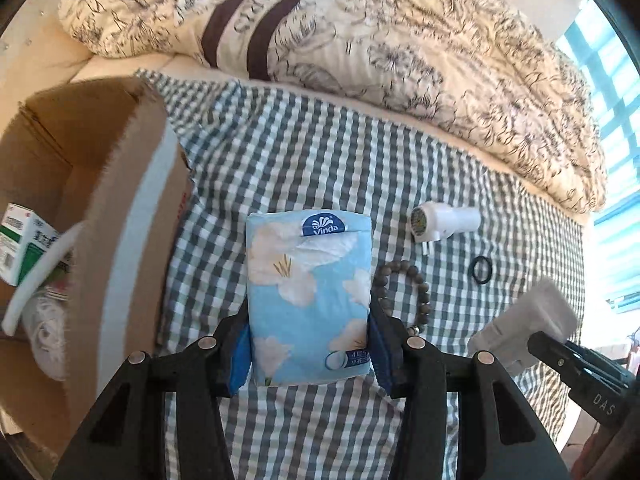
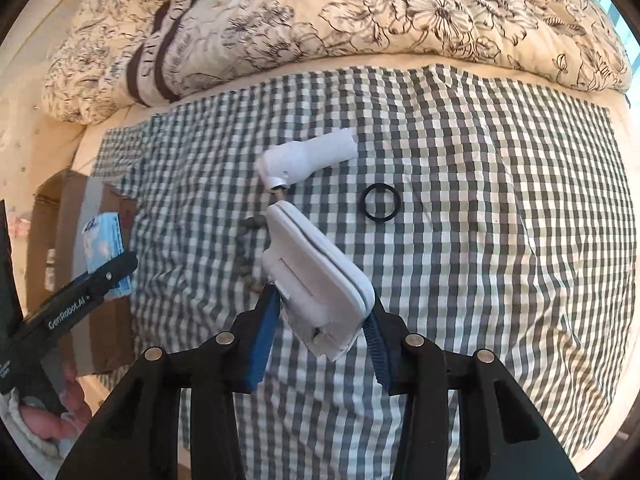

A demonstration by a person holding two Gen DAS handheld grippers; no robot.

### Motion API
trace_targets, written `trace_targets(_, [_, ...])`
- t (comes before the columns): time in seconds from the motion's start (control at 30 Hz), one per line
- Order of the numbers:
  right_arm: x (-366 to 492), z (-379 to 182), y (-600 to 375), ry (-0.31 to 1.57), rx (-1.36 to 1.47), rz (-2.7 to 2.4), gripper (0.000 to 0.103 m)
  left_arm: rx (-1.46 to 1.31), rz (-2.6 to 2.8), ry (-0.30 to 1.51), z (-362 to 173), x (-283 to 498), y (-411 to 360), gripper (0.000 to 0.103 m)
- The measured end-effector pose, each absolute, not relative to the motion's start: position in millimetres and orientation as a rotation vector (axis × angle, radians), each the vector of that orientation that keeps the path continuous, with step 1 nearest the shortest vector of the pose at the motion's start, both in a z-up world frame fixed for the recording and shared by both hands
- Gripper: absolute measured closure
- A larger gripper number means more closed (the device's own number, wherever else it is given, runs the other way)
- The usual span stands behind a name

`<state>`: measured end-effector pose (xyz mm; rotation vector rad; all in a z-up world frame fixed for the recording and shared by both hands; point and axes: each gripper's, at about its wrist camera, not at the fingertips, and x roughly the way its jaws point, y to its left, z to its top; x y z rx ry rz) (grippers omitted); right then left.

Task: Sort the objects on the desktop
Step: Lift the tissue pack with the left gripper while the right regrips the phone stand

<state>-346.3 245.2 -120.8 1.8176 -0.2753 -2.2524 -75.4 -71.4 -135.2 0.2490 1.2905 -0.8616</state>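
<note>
My left gripper [image 1: 308, 334] is shut on a light-blue flowered tissue pack [image 1: 308, 300], both blue pads pressed on its sides, above the checked cloth [image 1: 320, 152]. My right gripper [image 2: 322, 308] is shut on a flat white case [image 2: 316, 264], which is tilted and held off the cloth. The left wrist view shows that case [image 1: 532, 316] at the right edge. In the right wrist view the tissue pack [image 2: 104, 248] hangs in front of the cardboard box [image 2: 80, 216]. On the cloth lie a white plug-in device [image 1: 444, 220], a black ring [image 1: 481, 269] and a brown bead bracelet [image 1: 404, 288].
The open cardboard box [image 1: 120, 200] stands at the cloth's left edge, with a green-and-white medicine box [image 1: 24, 244] and a white bundle inside. A flowered quilt [image 1: 400, 40] is heaped along the far side. A hand [image 2: 52, 412] holds the left gripper.
</note>
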Motion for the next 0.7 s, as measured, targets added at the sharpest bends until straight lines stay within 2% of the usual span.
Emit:
trace_targets(0.03, [-342.3, -113.7, 244.4, -0.281, 1.801, -2.249, 0.077, 0.242, -0.862, 1.28, -129.3, -74.3, -67.7, 0.053])
trace_targets(0.1, [-335.0, -99.4, 240.8, -0.263, 1.769, -2.26, 0.1, 0.228, -0.862, 1.263, -118.5, -72.6, -61.2, 0.053])
trace_targets(0.23, [-328.6, -82.2, 227.2, -0.217, 1.703, -2.282, 0.101, 0.209, -0.859, 1.243, -106.0, -69.5, -45.1, 0.053])
trace_targets(0.3, [-329.4, -88.6, 226.0, -0.258, 1.736, -2.258, 0.1, 0.21, -0.854, 1.241, -104.9, -68.7, -37.9, 0.052])
trace_targets(0.33, [-329.5, -94.7, 228.2, -0.305, 1.764, -2.247, 0.097, 0.209, -0.851, 1.241, -104.9, -68.3, -33.7, 0.052])
trace_targets(0.37, [-330.3, -100.5, 230.4, -0.338, 1.789, -2.243, 0.072, 0.207, -0.848, 1.24, -105.4, -67.7, -29.4, 0.052])
trace_targets(0.4, [-330.4, -108.6, 233.6, -0.374, 1.824, -2.241, 0.034, 0.206, -0.847, 1.24, -106.1, -67.4, -25.8, 0.052])
trace_targets(0.43, [-330.0, -114.7, 236.8, -0.403, 1.839, -2.252, 0.024, 0.206, -0.844, 1.241, -107.9, -67.5, -22.4, 0.052])
trace_targets(0.5, [-331.0, -126.5, 241.2, -0.46, 1.852, -2.257, 0.023, 0.207, -0.838, 1.243, -111.4, -68.0, -18.1, 0.052])
trace_targets(0.7, [-347.8, -180.4, 236.9, -0.476, 1.972, -2.235, 0.023, 0.232, -0.831, 1.266, -124.4, -72.2, -12.6, 0.052])
